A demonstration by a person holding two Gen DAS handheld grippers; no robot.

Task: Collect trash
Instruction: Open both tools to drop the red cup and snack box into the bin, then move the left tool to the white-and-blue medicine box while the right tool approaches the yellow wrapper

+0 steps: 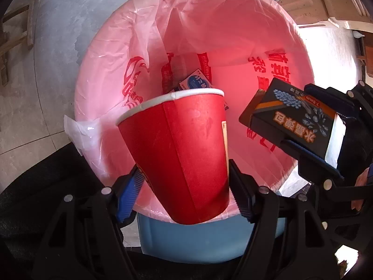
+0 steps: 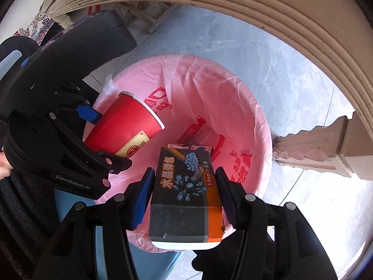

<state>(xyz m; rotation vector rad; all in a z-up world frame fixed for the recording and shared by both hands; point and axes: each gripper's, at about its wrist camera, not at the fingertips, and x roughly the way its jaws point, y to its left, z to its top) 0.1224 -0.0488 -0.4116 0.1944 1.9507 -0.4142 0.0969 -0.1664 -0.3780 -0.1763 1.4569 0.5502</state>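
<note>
A: From the left wrist view we see our left gripper (image 1: 184, 186) with its fingers (image 1: 129, 196) clamped on the lower sides of a red paper cup (image 1: 177, 149); its white rolled rim tips away from us, over the blue bin's (image 1: 200, 240) pink bag liner (image 1: 233, 46).

B: The right wrist view shows what that one hides: a yellow label on the cup's (image 2: 121, 128) side, and the carved beige furniture edge (image 2: 233, 7) curving above the grey floor (image 2: 291, 81).

A: There our right gripper (image 2: 185, 196) has its fingers (image 2: 142, 198) pressed on the long sides of a dark cardboard box (image 2: 186, 196) with an orange stripe and printed blue crystals.

B: The box's long axis runs along the fingers, its far end pointing down into the liner (image 2: 233, 107). The cup's axis slants, mouth up and away.

A: Both hang above the bin opening, side by side and apart. Small printed packets (image 1: 195, 82) lie at the bottom.
</note>
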